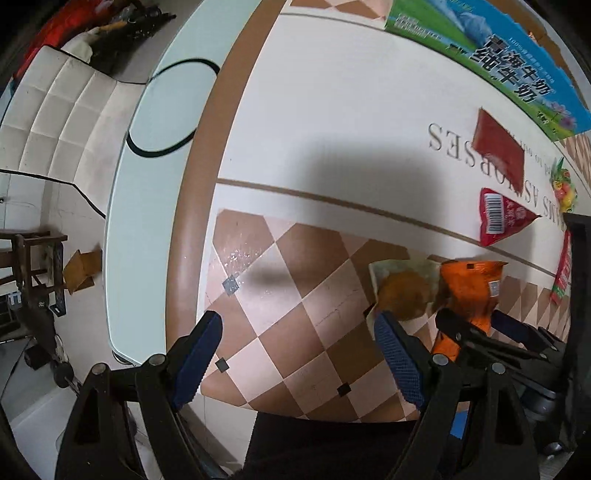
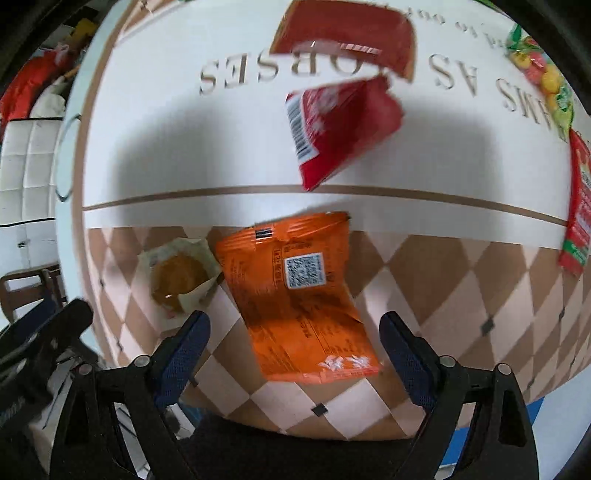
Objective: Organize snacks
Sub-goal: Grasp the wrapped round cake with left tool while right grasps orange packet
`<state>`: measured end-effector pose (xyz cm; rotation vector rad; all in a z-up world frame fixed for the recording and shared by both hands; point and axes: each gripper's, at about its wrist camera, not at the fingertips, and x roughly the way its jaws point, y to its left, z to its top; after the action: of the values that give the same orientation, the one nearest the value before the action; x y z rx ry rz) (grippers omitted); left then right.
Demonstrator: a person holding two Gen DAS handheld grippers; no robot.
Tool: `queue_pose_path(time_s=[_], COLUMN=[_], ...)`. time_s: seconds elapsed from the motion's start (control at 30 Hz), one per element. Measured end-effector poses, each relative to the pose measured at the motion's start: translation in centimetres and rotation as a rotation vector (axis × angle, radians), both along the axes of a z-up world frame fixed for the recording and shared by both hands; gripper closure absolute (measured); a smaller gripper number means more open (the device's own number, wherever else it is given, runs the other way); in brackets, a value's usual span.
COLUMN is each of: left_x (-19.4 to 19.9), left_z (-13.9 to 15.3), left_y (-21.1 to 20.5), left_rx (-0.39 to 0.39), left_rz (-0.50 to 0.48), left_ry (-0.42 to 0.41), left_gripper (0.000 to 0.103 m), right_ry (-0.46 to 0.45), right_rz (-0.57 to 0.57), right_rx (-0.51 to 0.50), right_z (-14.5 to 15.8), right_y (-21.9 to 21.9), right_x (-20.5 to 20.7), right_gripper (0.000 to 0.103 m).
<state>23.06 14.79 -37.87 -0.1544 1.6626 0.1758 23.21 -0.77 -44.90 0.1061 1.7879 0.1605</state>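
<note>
Orange snack pack (image 2: 295, 291) btwn right gripper (image 2: 295, 343) fingers

A table (image 2: 155, 155) carries several snack packets. Seen from the right wrist camera, a foil snack packet (image 2: 299, 295) lies flat near the table's near edge, between the right gripper's (image 2: 295, 354) spread fingers but touching neither. Just left of it, touching its upper left edge, lies a wrapped round pastry (image 2: 179, 278). Behind the foil packet, farther from the near edge, lies a packet with a barcode (image 2: 340, 129), and behind that another flat packet (image 2: 347, 35). At the far right lie a candy bag (image 2: 543, 74) and, nearer, a long sachet (image 2: 580, 206). From the left wrist camera, a milk carton box (image 1: 491, 62) stands along the table's far edge, and the left gripper (image 1: 299, 354) hangs left of the pastry.
</note>
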Motion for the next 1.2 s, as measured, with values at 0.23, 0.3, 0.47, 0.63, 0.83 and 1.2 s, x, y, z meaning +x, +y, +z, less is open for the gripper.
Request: queue_pose_path(time_s=[0.23, 0.3, 0.47, 0.63, 0.83, 1.2], left_x=[0.4, 0.5, 1.2, 2.2, 3.7, 3.3], left_z=[-1.2, -1.7, -3.1, -4.9, -6.5, -7.6], left_y=[-1.8, -2.7, -5.0, -7.3, -9.2, -9.7], left_rx=[-0.056, -0.088, -0.154, -0.187, -0.174, -0.112], left_rz=[-0.047, -0.054, -0.054, -0.064, -0.079, -0.095], left_ry=[0.017, 0.035, 0.083, 0.136, 0.170, 0.151], left_gripper=[0.019, 0.019, 0.019, 0.019, 0.019, 0.039], right_ry=[-0.043, -0.040, -0.027, -0.010, 0.016, 0.020], right_rz=[0.019, -0.009, -0.096, -0.153, -0.183, -0.151], right_rx=[-0.086, -0.093, -0.117, -0.114, -0.097, -0.122], right_z=[0.0, 0.1, 0.0, -0.2, -0.5, -1.9], right_y=[-0.4, -1.8, -6.0, -8.0, -10.1, -7.7], right_x=[-1.0, -1.2, -1.6, -1.5, -1.1, 0.1], right_gripper=[0.038, 0.039, 0.040, 0.039, 0.037, 0.035])
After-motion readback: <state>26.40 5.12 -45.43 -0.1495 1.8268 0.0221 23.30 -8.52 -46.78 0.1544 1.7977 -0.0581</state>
